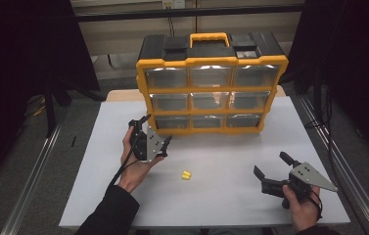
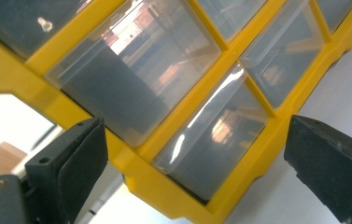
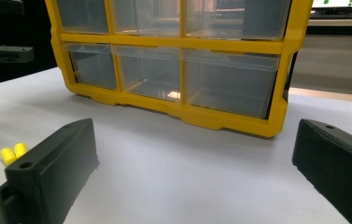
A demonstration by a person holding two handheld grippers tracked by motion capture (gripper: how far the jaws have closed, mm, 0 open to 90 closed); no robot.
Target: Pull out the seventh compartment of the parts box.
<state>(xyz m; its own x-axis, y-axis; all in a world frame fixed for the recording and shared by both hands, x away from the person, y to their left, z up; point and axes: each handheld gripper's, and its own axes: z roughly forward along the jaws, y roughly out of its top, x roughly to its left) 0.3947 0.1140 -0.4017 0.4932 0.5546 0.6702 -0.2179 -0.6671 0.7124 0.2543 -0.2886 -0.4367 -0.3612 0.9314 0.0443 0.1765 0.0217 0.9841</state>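
Note:
A yellow and black organizer case (image 1: 211, 83) with clear drawers stands upright at the back of the white table (image 1: 221, 196). My left gripper (image 1: 156, 131) is open right at the case's bottom left drawer (image 2: 211, 140), its jaws wide with nothing between them. Two small yellow earplugs (image 1: 186, 175) lie side by side on the table in front of the case, also visible in the right gripper view (image 3: 12, 151). My right gripper (image 1: 271, 166) is open near the table's front right, pointing toward the case (image 3: 173, 60), holding nothing.
The case has a yellow carry handle (image 1: 209, 38) on top. Metal rails (image 1: 336, 156) run along both sides of the table. Dark curtains hang left and right. Open table surface lies between the earplugs and my right gripper.

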